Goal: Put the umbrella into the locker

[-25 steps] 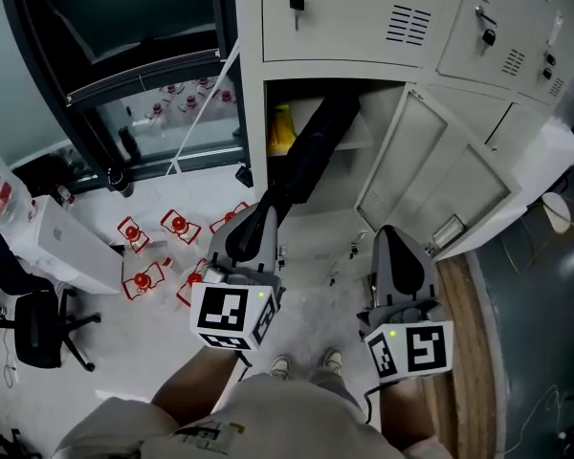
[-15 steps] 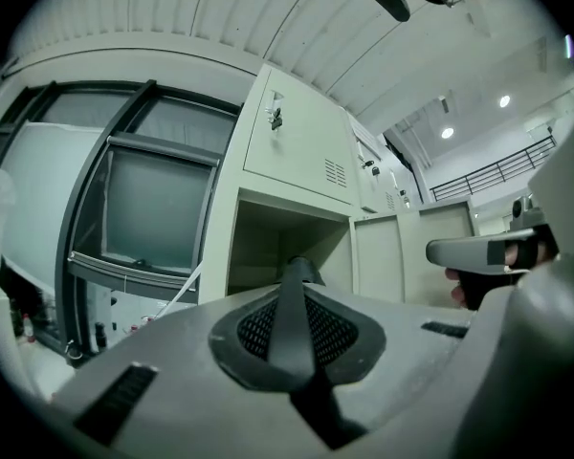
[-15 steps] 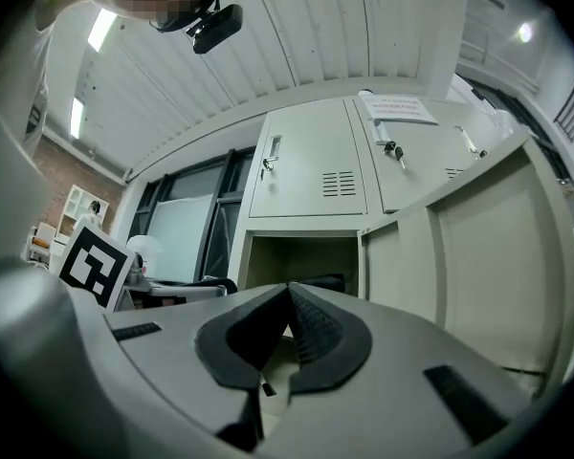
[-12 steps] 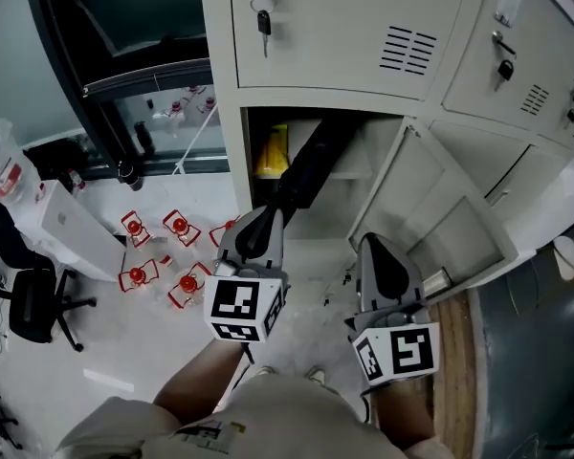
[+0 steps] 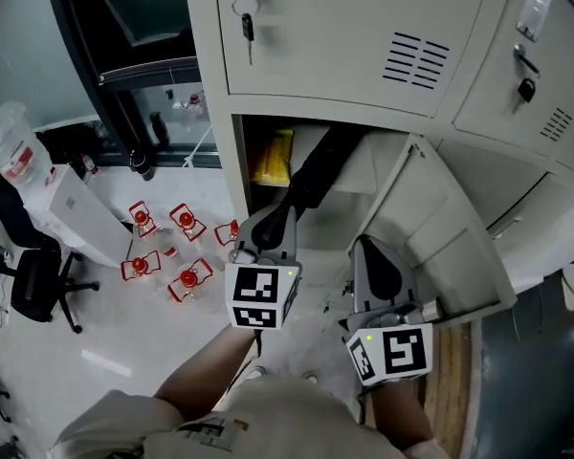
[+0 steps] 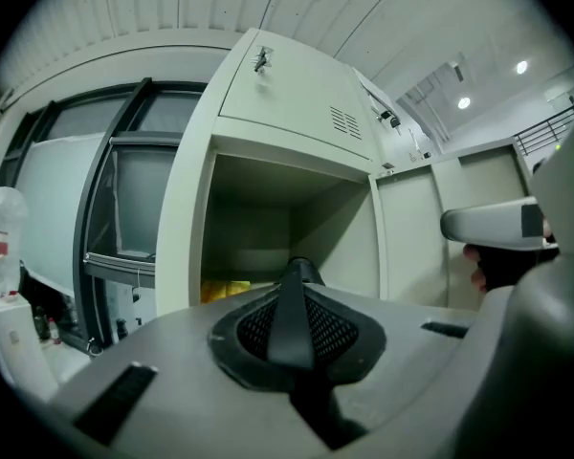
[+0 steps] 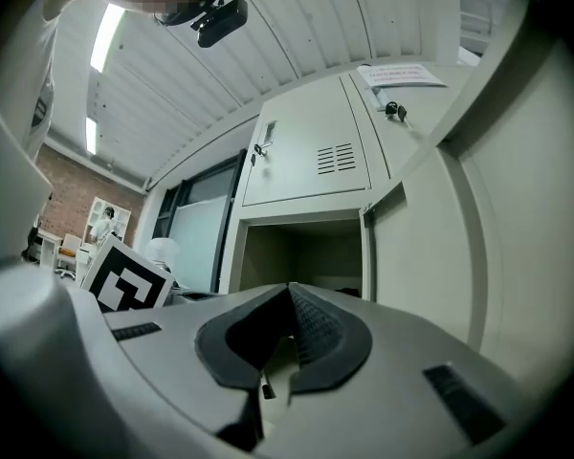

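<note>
The left claw [image 5: 271, 226] is pressed shut on a folded black umbrella [image 5: 318, 170]. In the left gripper view a narrow black strip of the umbrella [image 6: 291, 318] fills the slit between the two dark ribbed pads of that claw [image 6: 295, 285], pinched from both sides.

The right claw [image 5: 373, 256] sits to the right of the left one and a little nearer the person. Its jaw tips meet and nothing is between them. In the right gripper view this claw [image 7: 289, 295] shows only a thin sliver of light lower down between the pads.

Both forearms reach forward from the bottom of the head view, side by side. Each claw points level at an open grey locker [image 5: 237, 175], with its square-marked cube on the end towards the person.

The umbrella's long axis runs straight out ahead of the left claw. In the head view it slants up and to the right. Its near end is in the claw, outside the locker. Its far end is past the rim and inside the open compartment, in shadow. How it rests there cannot be made out.

Ahead of the left claw and slightly to its left, a yellow object [image 5: 273, 156] stands in the same compartment. The locker door [image 5: 450, 242] hangs open beyond the right claw, to its right. Above both claws, a key [image 5: 248, 25] hangs in the closed door of the next compartment up.
</note>
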The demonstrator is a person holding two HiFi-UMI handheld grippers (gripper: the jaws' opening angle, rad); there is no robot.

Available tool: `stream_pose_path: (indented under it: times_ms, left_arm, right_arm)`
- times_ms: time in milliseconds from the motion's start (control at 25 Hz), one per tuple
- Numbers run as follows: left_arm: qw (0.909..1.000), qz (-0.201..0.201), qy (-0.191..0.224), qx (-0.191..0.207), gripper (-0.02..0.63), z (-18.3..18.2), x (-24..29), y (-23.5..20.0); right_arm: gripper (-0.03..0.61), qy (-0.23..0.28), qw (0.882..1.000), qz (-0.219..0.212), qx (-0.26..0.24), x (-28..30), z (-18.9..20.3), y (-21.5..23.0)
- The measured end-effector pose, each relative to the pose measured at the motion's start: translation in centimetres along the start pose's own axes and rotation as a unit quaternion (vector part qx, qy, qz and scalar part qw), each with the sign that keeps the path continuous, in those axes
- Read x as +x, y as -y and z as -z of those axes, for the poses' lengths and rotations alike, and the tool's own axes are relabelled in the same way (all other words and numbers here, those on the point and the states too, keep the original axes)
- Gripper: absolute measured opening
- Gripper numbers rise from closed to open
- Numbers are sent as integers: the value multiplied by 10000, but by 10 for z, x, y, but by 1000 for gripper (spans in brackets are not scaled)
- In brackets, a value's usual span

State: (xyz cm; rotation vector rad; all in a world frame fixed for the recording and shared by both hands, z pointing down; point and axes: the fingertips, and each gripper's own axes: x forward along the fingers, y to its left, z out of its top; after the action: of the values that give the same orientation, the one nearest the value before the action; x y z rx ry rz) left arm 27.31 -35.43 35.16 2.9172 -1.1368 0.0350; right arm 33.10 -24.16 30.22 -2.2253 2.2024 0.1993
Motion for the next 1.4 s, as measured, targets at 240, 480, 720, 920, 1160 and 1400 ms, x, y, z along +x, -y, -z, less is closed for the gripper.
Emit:
stream_pose_path:
  times_ms: [240, 480, 720, 920, 1160, 1400]
  left_arm:
    - [9998, -96, -34, 189, 12, 0, 22, 9]
    - [9988, -130, -199, 431, 12, -1, 55, 15]
    - [9977, -209, -234, 593, 12, 0, 86, 18]
    - [9978, -191, -225, 599, 12, 1, 106, 16]
    - [9980, -216, -308, 501, 12, 2, 128, 10]
    - [9987, -104, -396, 314, 12, 3, 146, 5]
  right_arm:
    - [6, -56, 9999, -161, 25, 7, 9, 5]
    - [6, -45, 9997, -247, 38, 7, 11, 11]
    - [6, -92, 9992, -377, 55, 9, 11, 18]
    - [6, -30, 9993, -369, -5, 16, 6, 20]
    - [6, -83, 9996, -254, -63, 26, 9, 23]
    - [6, -202, 9997, -153, -47, 34, 17, 27]
